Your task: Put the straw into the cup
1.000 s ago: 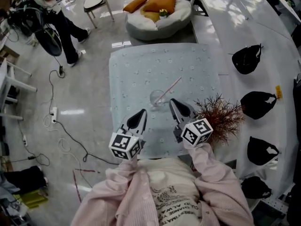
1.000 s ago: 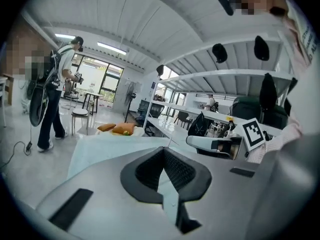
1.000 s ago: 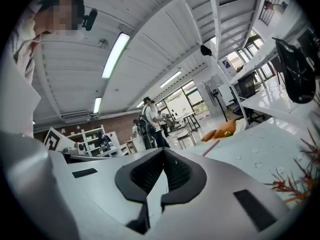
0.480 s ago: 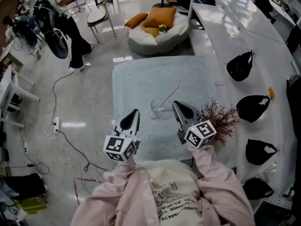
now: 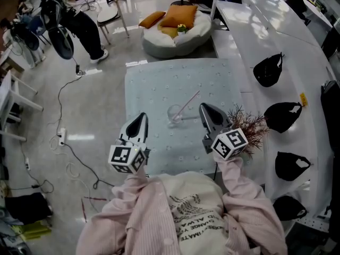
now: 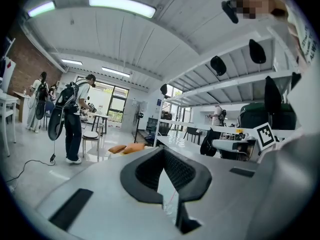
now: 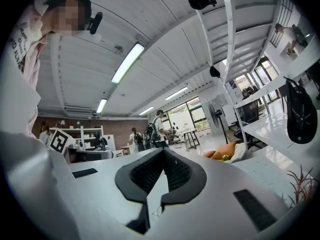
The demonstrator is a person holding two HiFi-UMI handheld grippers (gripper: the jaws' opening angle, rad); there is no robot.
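A clear glass cup [image 5: 175, 113] stands near the middle of the pale blue table [image 5: 154, 84]. A pink straw [image 5: 187, 103] leans out of it toward the upper right. My left gripper [image 5: 141, 117] hovers to the cup's left, shut and empty. Right of the cup, my right gripper [image 5: 205, 108] is shut too, with nothing in it. Through the gap under the closed tips of the left gripper [image 6: 162, 150] I glimpse the cup [image 6: 168, 205] and straw [image 6: 171, 196]. The right gripper [image 7: 163, 150] view shows a sliver of the cup [image 7: 157, 211] below its tips.
A dried reddish plant [image 5: 249, 129] sits at the table's right edge, close to my right gripper. Black caps [image 5: 268, 70] lie on the white counter to the right. A beanbag with orange cushions [image 5: 178, 23] is beyond the table; a person [image 5: 71, 20] and cables [image 5: 64, 137] are at the left.
Both grippers have risen and spread a little apart on either side of the cup, staying shut. The cup and straw have kept their place on the table.
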